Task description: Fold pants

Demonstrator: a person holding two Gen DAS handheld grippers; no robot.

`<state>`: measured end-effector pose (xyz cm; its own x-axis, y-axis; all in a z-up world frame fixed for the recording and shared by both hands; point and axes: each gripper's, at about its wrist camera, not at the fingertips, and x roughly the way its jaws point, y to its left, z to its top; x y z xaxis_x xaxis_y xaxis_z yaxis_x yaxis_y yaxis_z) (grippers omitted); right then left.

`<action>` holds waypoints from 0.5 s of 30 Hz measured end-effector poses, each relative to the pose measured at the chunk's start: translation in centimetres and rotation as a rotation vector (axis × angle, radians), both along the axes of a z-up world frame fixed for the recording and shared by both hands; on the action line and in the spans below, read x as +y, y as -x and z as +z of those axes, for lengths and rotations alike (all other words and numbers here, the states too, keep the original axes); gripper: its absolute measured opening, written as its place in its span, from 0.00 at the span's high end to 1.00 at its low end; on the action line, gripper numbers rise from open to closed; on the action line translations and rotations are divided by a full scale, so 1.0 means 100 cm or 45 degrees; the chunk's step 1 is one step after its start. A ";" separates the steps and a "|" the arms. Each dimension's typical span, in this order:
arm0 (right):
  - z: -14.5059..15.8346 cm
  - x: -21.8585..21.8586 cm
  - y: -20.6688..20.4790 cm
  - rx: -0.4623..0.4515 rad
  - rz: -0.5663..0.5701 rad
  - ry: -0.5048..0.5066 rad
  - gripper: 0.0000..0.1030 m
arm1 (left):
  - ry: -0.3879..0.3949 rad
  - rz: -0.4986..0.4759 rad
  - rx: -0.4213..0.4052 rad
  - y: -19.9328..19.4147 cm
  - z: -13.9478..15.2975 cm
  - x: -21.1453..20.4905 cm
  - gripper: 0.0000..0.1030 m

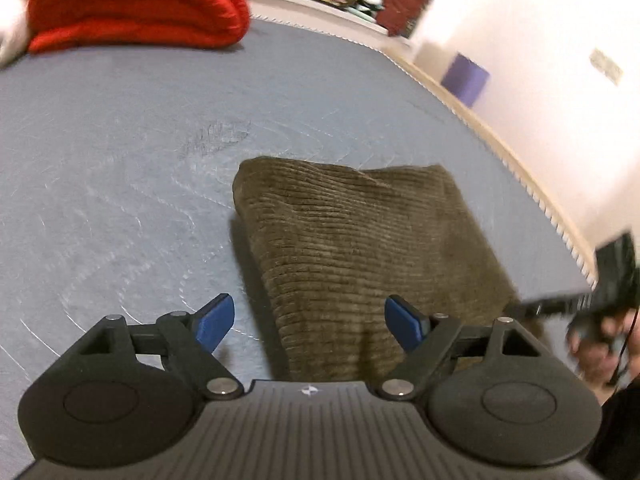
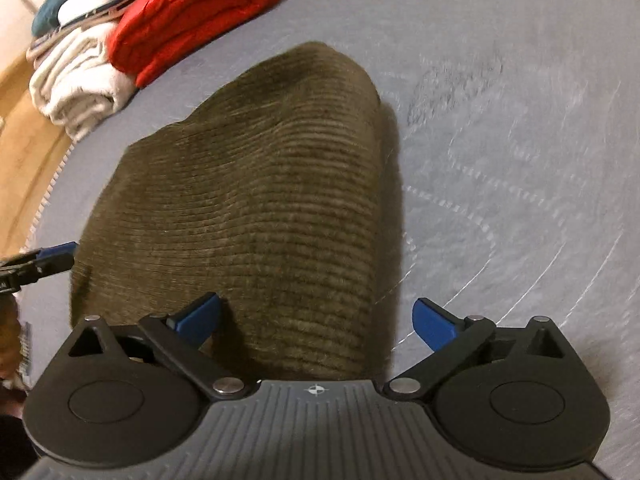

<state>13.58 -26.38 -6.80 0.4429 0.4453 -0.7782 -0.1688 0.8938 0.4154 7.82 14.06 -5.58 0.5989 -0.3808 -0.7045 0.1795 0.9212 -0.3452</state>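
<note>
Both grippers, left (image 1: 306,322) and right (image 2: 318,318), hang with jaws apart and empty over the near edge of the folded pants (image 2: 248,208) on the bed (image 1: 120,140). If another fold is wanted, pinch both near corners evenly, then carry them toward the far end, short of the red blanket (image 2: 192,12).

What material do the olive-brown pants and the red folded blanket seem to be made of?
Pants: probably corduroy, matte and soft; parallel raised ribs run across the whole folded bundle, with a slightly fuzzy pile.
Red blanket: probably fleece or a similar plush fabric, matte; thick rounded folds with no visible weave, though blur leaves this uncertain.
</note>
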 end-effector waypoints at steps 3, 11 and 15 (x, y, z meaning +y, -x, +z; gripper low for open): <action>-0.006 0.006 0.001 0.026 0.052 -0.033 0.02 | 0.009 0.008 0.082 -0.008 -0.017 -0.009 0.17; 0.012 0.023 0.012 -0.107 0.107 0.055 0.55 | -0.004 -0.080 0.101 -0.010 -0.022 -0.035 0.59; 0.042 0.012 0.011 -0.198 0.126 0.041 0.61 | 0.054 -0.115 0.123 -0.002 -0.012 -0.040 0.63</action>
